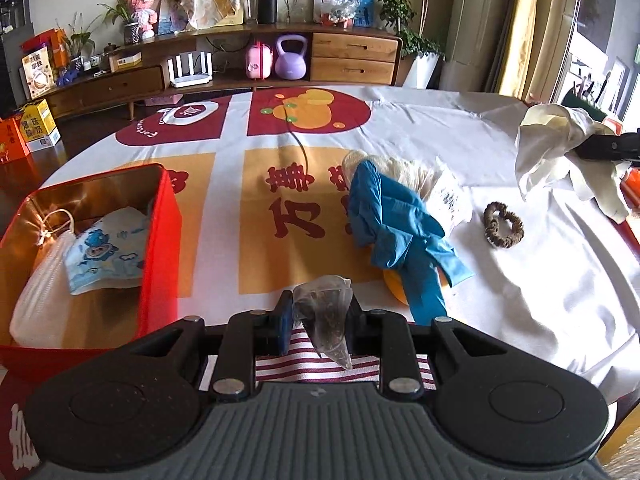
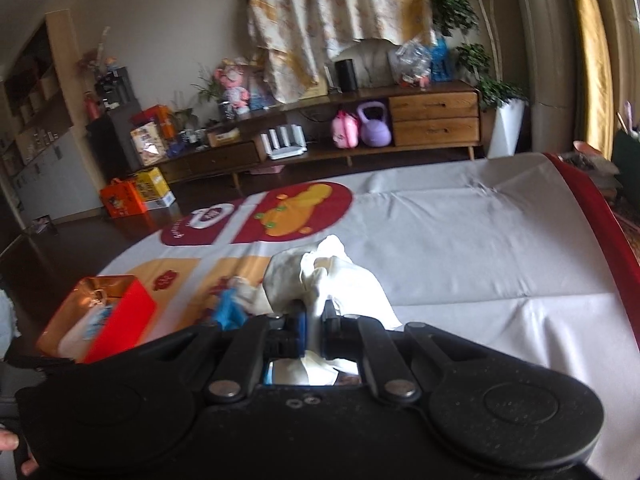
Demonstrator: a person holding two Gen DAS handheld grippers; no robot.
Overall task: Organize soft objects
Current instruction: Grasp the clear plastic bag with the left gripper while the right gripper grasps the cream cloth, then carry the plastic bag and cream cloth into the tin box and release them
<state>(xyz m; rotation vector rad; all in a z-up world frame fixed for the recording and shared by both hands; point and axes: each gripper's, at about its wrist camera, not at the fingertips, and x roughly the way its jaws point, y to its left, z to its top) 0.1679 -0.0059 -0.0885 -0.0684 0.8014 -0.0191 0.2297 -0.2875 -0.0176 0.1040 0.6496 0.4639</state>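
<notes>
My left gripper (image 1: 320, 316) is shut on a mesh tea bag (image 1: 325, 312), held over the table's near edge, right of the red tin box (image 1: 160, 240). The box holds a child's face mask (image 1: 106, 254) and a white pouch (image 1: 36, 296). A blue glove (image 1: 396, 232), a cream mesh cloth (image 1: 404, 172) and a brown scrunchie (image 1: 503, 225) lie on the tablecloth. My right gripper (image 2: 315, 330) is shut on a white glove (image 2: 336, 280), held above the table; it also shows in the left wrist view (image 1: 560, 148). The box (image 2: 108, 312) is at the lower left in the right wrist view.
The round table has a white cloth (image 1: 460, 128) with red and orange prints. An orange disc (image 1: 394, 286) lies under the blue glove. Beyond the table stands a wooden sideboard (image 1: 352, 56) with a purple kettlebell (image 1: 291, 58) and boxes on the floor at left.
</notes>
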